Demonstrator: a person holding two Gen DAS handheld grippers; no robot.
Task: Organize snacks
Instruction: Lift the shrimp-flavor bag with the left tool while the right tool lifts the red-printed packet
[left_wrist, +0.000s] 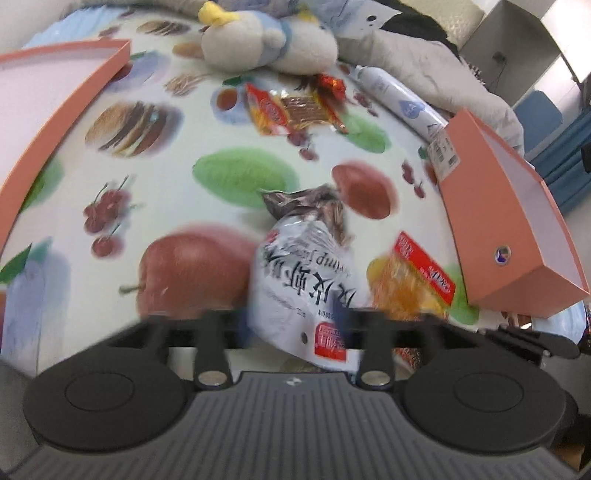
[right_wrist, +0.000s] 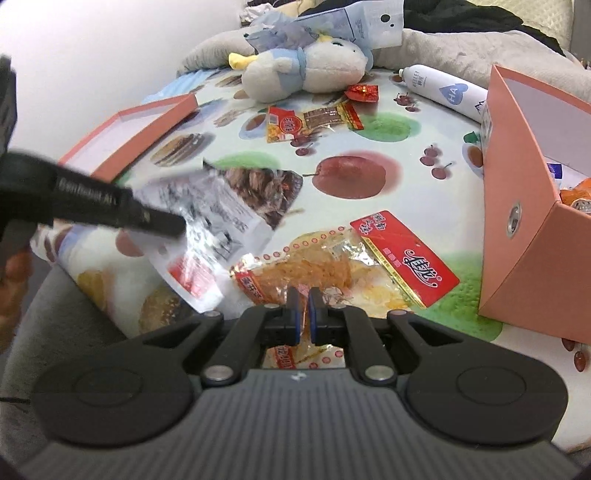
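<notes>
In the right wrist view, the tablecloth (right_wrist: 369, 229) carries everything. The box lid (right_wrist: 129, 140) lies at left, the box (right_wrist: 524, 236) at the right edge. The shrimp bag (right_wrist: 229, 221) lies left of the noodle snack packet (right_wrist: 354, 266), near the lower centre. The plush toy (right_wrist: 299, 74) and bottle (right_wrist: 443, 90) lie at the top, a small packet (right_wrist: 314, 122) before the toy.

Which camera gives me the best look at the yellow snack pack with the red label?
The right wrist view: the yellow snack pack lies whole and sharp just beyond the shut right gripper. The left wrist view shows only part of it, blurred, behind the silver bag.
</notes>
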